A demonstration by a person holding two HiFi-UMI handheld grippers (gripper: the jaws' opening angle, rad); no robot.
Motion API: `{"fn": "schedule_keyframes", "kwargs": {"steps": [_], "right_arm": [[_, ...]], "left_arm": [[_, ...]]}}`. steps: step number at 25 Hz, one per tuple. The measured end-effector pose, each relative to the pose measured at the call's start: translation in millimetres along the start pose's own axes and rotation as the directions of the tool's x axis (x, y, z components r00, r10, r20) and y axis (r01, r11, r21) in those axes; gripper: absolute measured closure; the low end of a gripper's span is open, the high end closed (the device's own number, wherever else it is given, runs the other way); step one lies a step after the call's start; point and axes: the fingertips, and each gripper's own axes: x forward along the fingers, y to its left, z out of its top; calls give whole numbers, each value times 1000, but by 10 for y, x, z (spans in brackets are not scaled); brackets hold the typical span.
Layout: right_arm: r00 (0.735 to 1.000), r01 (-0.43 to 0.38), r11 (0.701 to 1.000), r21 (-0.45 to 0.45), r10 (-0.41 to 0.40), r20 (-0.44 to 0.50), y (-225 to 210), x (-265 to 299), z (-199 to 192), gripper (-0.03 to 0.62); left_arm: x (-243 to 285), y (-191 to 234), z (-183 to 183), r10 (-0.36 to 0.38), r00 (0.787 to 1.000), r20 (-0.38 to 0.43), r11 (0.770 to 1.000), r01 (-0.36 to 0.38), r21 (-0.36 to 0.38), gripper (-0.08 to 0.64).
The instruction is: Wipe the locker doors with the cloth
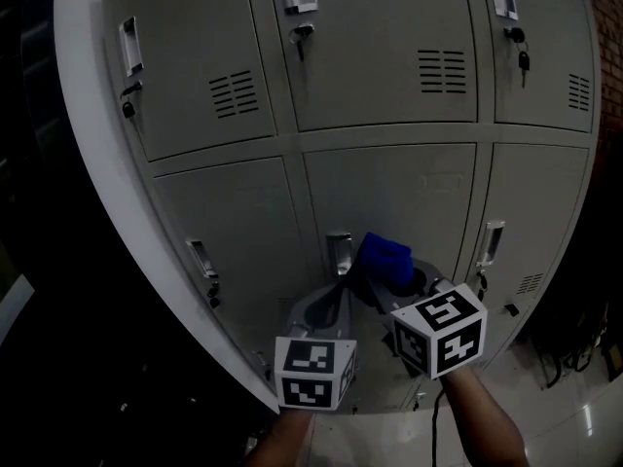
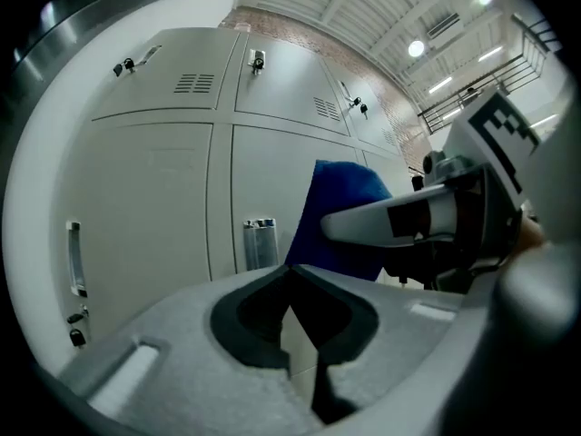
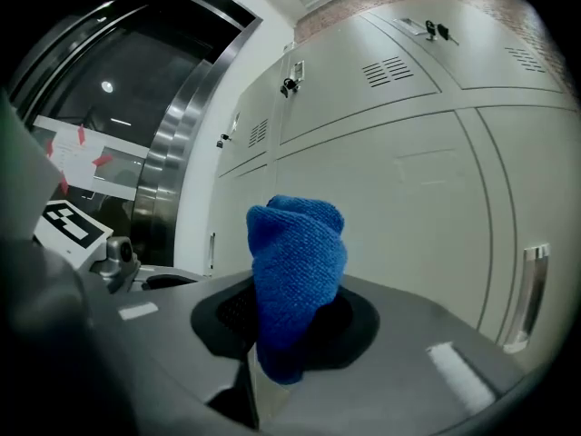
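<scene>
A bank of grey locker doors [image 1: 389, 56] fills the head view, upper row above, lower row below. My right gripper [image 1: 389, 278] is shut on a bunched blue cloth [image 1: 384, 259], held just in front of the lower middle door [image 1: 399, 202], close to its handle [image 1: 339, 251]. In the right gripper view the blue cloth [image 3: 295, 284] stands up between the jaws, apart from the door [image 3: 427, 207]. My left gripper [image 1: 336, 290] sits beside it to the left, shut and empty; its view shows the cloth [image 2: 340, 216] and the right gripper's finger [image 2: 399, 221] ahead.
Keys hang in the upper doors' locks [image 1: 302, 35]. Vent slots [image 1: 443, 71] mark each door. The locker's left edge [image 1: 97, 163] meets a dark area. A glossy tiled floor [image 1: 574, 426] and cables [image 1: 574, 348] lie at the lower right. A metal-framed glass doorway [image 3: 118, 125] stands left of the lockers.
</scene>
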Motion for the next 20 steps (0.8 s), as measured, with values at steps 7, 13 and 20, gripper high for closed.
{"fn": "schedule_keyframes", "kwargs": {"steps": [7,13,20], "right_arm": [[999,-47,994,-95,48,9,372,433,256,509],[999,-49,995,-89,50,5,439,610,272,509],[999,15,997,-77,-12,32,180,458,312,509]], "left_arm": [[-153,354,130,42,999,25,999,-42,-2,560],[-206,431,189,45,998,37,999,-45,7,559],[-155,320,240,23,999,47,1000,-23,4,560]]}}
